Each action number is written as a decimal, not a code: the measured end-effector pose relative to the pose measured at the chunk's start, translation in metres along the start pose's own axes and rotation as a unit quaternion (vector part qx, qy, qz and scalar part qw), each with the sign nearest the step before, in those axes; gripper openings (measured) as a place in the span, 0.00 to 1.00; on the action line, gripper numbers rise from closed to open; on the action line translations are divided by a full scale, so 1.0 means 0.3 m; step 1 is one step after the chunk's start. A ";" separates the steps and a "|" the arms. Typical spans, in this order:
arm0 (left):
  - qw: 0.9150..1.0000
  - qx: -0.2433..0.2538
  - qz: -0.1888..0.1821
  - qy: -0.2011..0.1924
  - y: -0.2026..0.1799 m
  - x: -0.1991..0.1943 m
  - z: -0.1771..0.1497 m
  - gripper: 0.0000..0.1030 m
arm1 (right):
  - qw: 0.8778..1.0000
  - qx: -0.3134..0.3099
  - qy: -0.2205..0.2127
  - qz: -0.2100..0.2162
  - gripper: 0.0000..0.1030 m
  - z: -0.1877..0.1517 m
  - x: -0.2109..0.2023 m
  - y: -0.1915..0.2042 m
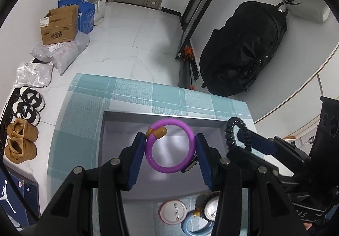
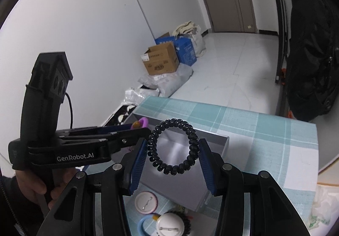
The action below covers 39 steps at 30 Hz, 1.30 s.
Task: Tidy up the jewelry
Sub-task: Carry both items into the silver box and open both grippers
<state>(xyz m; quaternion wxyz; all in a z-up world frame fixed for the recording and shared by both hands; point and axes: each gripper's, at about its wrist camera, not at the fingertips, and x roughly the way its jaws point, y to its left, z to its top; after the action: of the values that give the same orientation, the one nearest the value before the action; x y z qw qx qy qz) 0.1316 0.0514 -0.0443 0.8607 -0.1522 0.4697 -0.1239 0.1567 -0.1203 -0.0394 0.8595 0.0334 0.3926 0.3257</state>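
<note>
My left gripper is shut on a purple bangle with an amber clasp, held above the open grey box. My right gripper is shut on a black spiral hair tie, also over the grey box. The hair tie and right fingers show at the right of the left wrist view. The left gripper body crosses the left of the right wrist view. On the cloth in front of the box lie a round pin badge, a second badge and a light blue bangle.
The box sits on a small table with a teal checked cloth. Beyond its far edge is white tiled floor with cardboard boxes, plastic bags, shoes and a black backpack.
</note>
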 end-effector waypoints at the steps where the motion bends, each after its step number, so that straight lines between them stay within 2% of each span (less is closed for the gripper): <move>1: 1.000 0.000 -0.005 0.002 -0.002 0.005 0.002 0.41 | 1.000 0.001 0.002 0.001 0.46 -0.001 0.008 -0.005; 9: 0.999 -0.023 -0.042 0.023 0.016 0.054 0.022 0.41 | 1.000 -0.002 0.026 -0.014 0.46 -0.012 0.070 -0.004; 14: 0.997 -0.043 -0.066 0.021 0.028 0.060 0.031 0.42 | 0.999 -0.005 0.033 -0.008 0.48 -0.020 0.084 -0.001; 17: 0.996 -0.040 -0.071 0.018 0.020 0.055 0.029 0.44 | 1.000 -0.003 0.030 -0.003 0.59 -0.028 0.078 -0.004; 19: 0.996 -0.035 -0.076 0.011 0.014 0.042 0.028 0.49 | 1.000 0.002 0.021 0.002 0.65 -0.034 0.059 -0.009; 21: 0.997 -0.037 -0.072 -0.002 0.014 0.023 0.026 0.76 | 1.000 0.002 0.014 0.007 0.72 -0.041 0.039 -0.009; 23: 0.996 -0.048 -0.075 -0.018 0.023 0.004 0.024 0.78 | 1.000 0.003 0.006 0.007 0.74 -0.042 0.024 -0.008; 27: 0.996 -0.054 -0.064 -0.031 0.027 -0.027 0.021 0.78 | 1.000 0.000 -0.012 0.000 0.76 -0.047 -0.031 0.003; 32: 0.997 -0.047 -0.043 -0.042 0.012 -0.070 -0.020 0.78 | 0.999 -0.008 -0.034 -0.021 0.83 -0.051 -0.097 0.023; 35: 0.998 -0.037 -0.018 -0.052 -0.010 -0.101 -0.054 0.78 | 0.998 -0.012 -0.047 -0.032 0.84 -0.054 -0.139 0.039; 39: 0.997 -0.008 0.022 -0.078 -0.065 -0.153 -0.096 0.78 | 0.997 -0.005 -0.067 -0.045 0.94 -0.087 -0.209 0.051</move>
<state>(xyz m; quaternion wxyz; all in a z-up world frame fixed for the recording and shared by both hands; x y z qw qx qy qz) 0.0818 0.0454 -0.0163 0.8958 -0.1583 0.4057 -0.0888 0.1003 -0.1502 -0.0116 0.8978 0.0329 0.3331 0.2861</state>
